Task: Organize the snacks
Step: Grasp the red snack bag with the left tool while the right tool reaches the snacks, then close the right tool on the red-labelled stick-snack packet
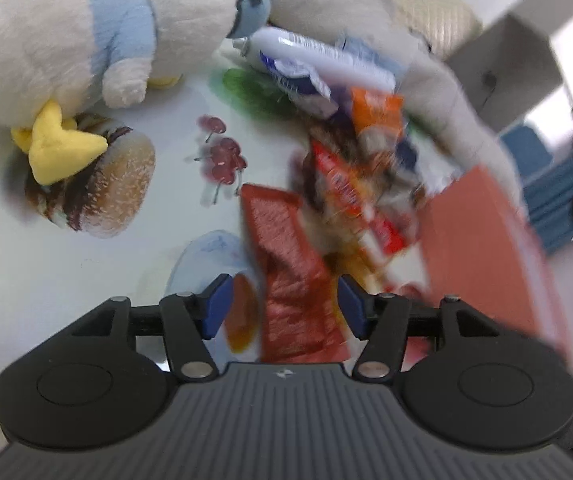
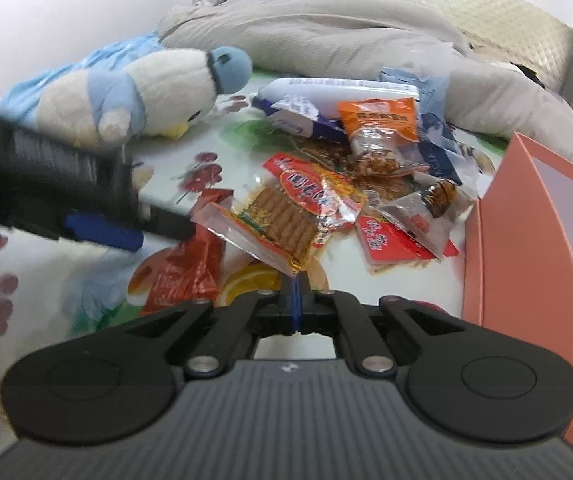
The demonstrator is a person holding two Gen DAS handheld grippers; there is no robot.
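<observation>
Snacks lie heaped on a fruit-print bench (image 2: pixel 158 160) beside one pink box (image 2: pixel 526 240) and one plush bird (image 2: pixel 134 96). Right gripper (image 2: pixel 295 296) has its jaws clenched on one clear biscuit packet (image 2: pixel 282 220); left gripper (image 1: pixel 284 304) spreads its jaws around one red wrapper (image 1: pixel 290 280).

White cloth (image 2: pixel 166 268) on the surface, printed with cherries, orange slices and a burger. Plush (image 2: pixel 146 92) is cream and pale blue with a yellow bow (image 1: pixel 60 144). Cracker pack (image 2: pixel 286 216) at the right claw (image 2: pixel 295 300) is clear with red and gold. Dark red wrapper (image 1: pixel 290 280) sits between the left claw's (image 1: pixel 284 306) blue pads (image 1: pixel 216 306). Box (image 2: pixel 522 260) right of the right claw is salmon pink.
</observation>
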